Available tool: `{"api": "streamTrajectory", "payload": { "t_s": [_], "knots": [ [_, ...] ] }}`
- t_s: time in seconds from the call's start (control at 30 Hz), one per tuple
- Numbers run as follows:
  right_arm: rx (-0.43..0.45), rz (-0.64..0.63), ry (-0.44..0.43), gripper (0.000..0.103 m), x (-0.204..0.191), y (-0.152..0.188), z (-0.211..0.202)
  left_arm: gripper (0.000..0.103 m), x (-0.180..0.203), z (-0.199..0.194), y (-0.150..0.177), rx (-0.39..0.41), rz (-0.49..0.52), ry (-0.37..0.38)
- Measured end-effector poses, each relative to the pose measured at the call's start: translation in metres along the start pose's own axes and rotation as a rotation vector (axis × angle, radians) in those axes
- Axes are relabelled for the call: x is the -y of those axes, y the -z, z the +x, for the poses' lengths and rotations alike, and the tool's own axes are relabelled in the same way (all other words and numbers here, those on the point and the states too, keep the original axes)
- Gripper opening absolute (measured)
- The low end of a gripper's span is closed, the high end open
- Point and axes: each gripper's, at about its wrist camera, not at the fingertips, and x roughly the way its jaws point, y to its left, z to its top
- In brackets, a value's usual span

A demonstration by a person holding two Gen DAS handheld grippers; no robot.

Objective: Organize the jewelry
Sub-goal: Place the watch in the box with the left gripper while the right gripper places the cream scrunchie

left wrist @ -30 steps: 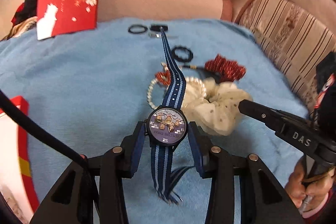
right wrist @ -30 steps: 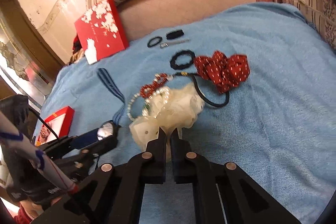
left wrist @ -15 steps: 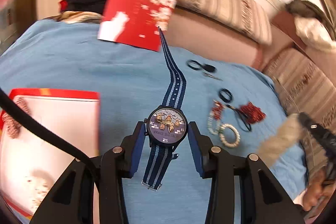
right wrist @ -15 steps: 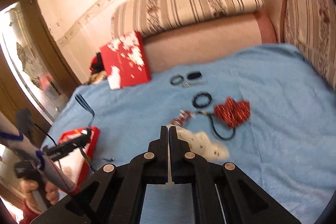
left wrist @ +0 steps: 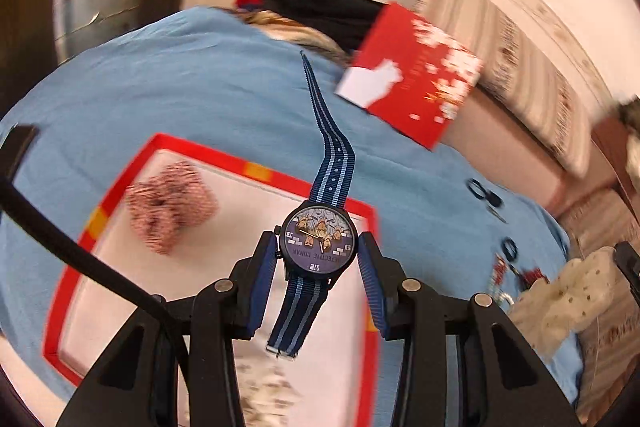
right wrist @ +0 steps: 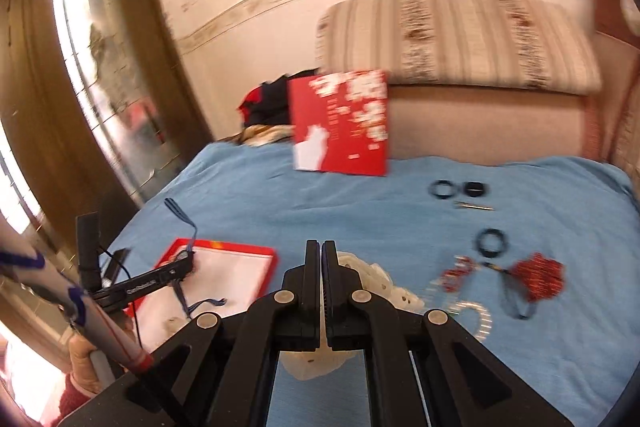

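Note:
My left gripper (left wrist: 319, 259) is shut on a blue-strapped cartoon watch (left wrist: 319, 241) and holds it above the open red-rimmed box (left wrist: 256, 169), which has a white inside. A pink striped scrunchie (left wrist: 170, 205) lies in the box. My right gripper (right wrist: 322, 259) is shut on a cream dotted scrunchie (right wrist: 384, 287), lifted over the blue cloth; it also shows at the right of the left wrist view (left wrist: 568, 301). The left gripper with the watch (right wrist: 182, 263) shows over the box (right wrist: 224, 247) in the right wrist view.
On the blue cloth (right wrist: 360, 211) lie a red dotted scrunchie (right wrist: 538, 277), a red bead bracelet (right wrist: 458, 273), a pearl bracelet (right wrist: 476, 315), black hair ties (right wrist: 492, 241), and a hair clip (right wrist: 474, 205). A red box lid (right wrist: 342, 123) leans on the striped sofa (right wrist: 460, 39).
My left gripper has carried the watch left, from over the jewelry pile to above the red box. My right gripper has lifted the cream scrunchie off the cloth.

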Motion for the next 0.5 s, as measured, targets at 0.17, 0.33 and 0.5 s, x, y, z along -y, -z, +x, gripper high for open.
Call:
{"api": "streamTrajectory", "payload": {
  "t_s": [0.17,0.33,0.5],
  "knots": [
    [-0.059,-0.076,-0.034,0.002,-0.059,-0.008,0.057,0.040,-0.033,0.011,-0.006,-0.037,-0.073,-0.047],
    [-0.086,-0.113,-0.046,0.002,-0.108,-0.014,0.112,0.040,-0.053,0.024,-0.014,-0.066,-0.118,-0.062],
    [-0.151,-0.093,-0.032,0.002,-0.120,-0.002,0.159,0.040,-0.064,0.043,-0.013,-0.131,-0.132,-0.119]
  ]
}}
